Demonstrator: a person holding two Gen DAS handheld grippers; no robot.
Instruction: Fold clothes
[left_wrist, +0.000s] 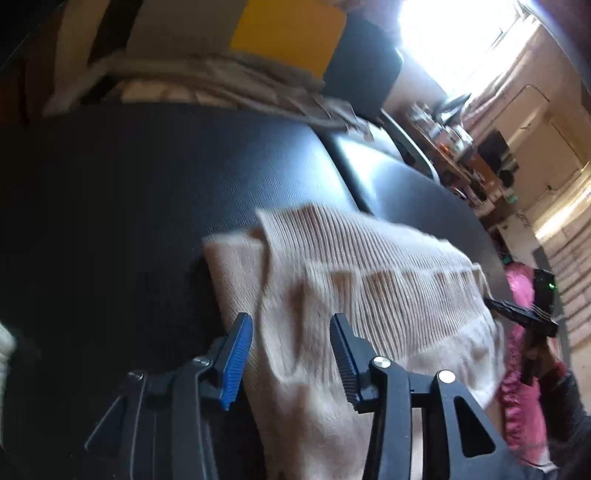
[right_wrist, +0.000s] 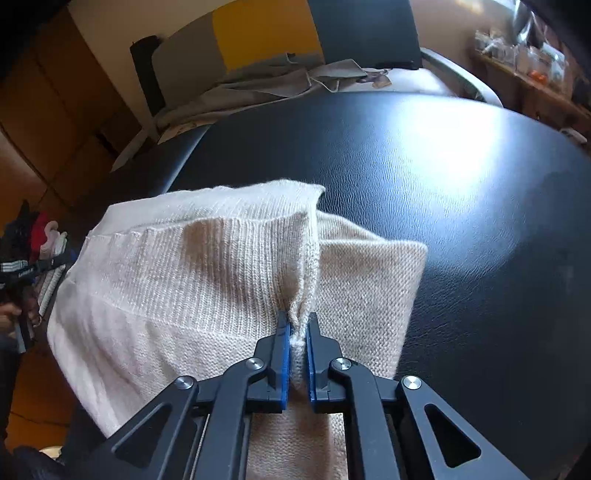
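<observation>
The black table (right_wrist: 461, 192) carries a cream knit sweater (right_wrist: 207, 266), partly doubled over, its near end hanging off the edge. The right claw (right_wrist: 298, 332) pinches a ribbed corner tight; the left claw (left_wrist: 291, 332) stands wide apart over the cloth, seemingly gripping nothing, though blur hinders. Judged well done: keep the pinched hem taut and lay edges square.

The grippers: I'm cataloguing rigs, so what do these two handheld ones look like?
Both the left gripper and right gripper have black linkage arms with silver screw heads and triangular cut-outs, ending in ribbed blue pads. No cables or sleeves are clearly visible.
</observation>
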